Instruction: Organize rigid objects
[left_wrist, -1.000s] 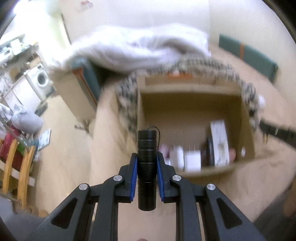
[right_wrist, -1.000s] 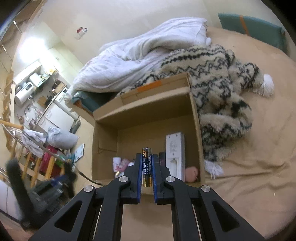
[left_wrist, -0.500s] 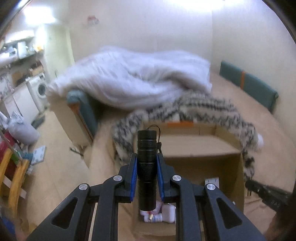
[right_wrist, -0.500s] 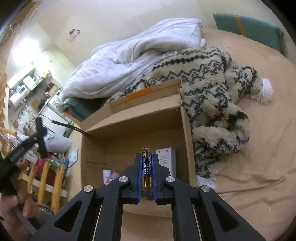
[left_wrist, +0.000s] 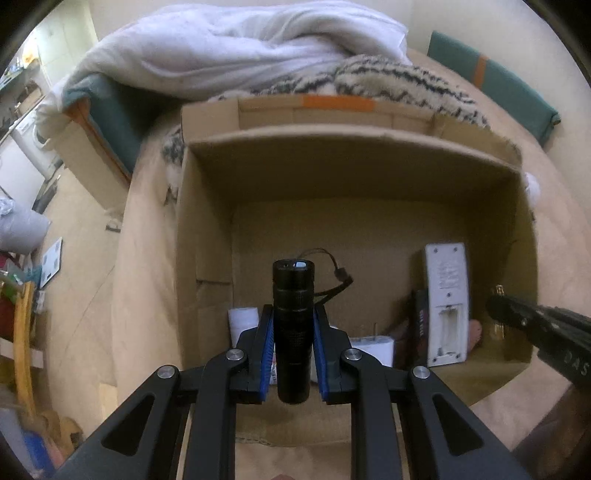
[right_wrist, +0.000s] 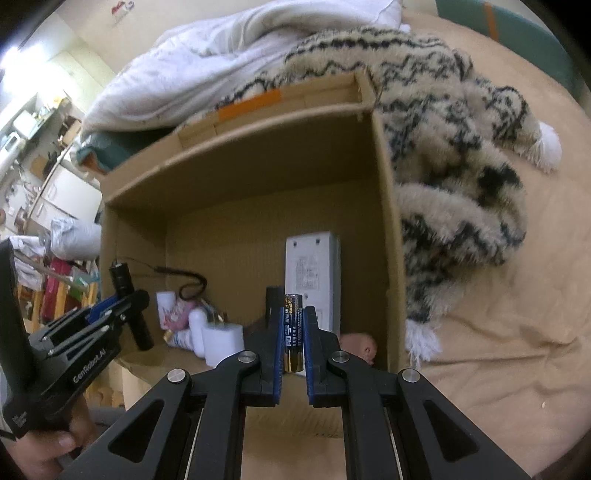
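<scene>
My left gripper (left_wrist: 293, 325) is shut on a black flashlight (left_wrist: 293, 325) that stands upright between the blue pads, its wrist cord trailing right. It hangs over the near left part of an open cardboard box (left_wrist: 207, 206). My right gripper (right_wrist: 294, 330) is shut on a blue and gold battery (right_wrist: 293, 332), held upright over the box's (right_wrist: 384, 206) near right part. In the right wrist view the left gripper (right_wrist: 123, 301) and flashlight (right_wrist: 127, 295) show at the left, with a hand below. The right gripper's tip (left_wrist: 517, 314) enters the left wrist view from the right.
Inside the box lie a white remote (right_wrist: 312, 273) face down, a white charger plug (right_wrist: 223, 341), small white bottles (right_wrist: 164, 304) and a pink item (right_wrist: 358, 345). A patterned fluffy blanket (right_wrist: 461, 147) and a white duvet (left_wrist: 240, 44) surround the box on the tan bed.
Both grippers have dropped toward the box, which now fills each view. The left one swung back down after pointing up at the room. Flashlight and battery stay gripped.
</scene>
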